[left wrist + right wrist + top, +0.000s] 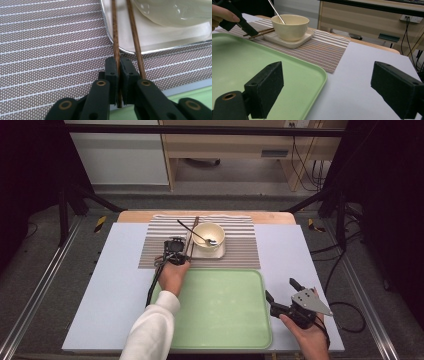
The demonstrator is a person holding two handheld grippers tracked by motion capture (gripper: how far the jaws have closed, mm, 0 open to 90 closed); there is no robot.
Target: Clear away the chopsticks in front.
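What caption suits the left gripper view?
Left tool pinching one of two chopsticks beside a plated bowl.

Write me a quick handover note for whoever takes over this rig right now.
Left tool: shut on one chopstick near its end, low over the striped placemat.
Right tool: open, holding nothing, at the green tray's right edge.
Second chopstick lies loose, resting across the small plate under the bowl; a spoon stands in the bowl.
Done: first chopstick gripped.
Left: nothing is on the tray yet.
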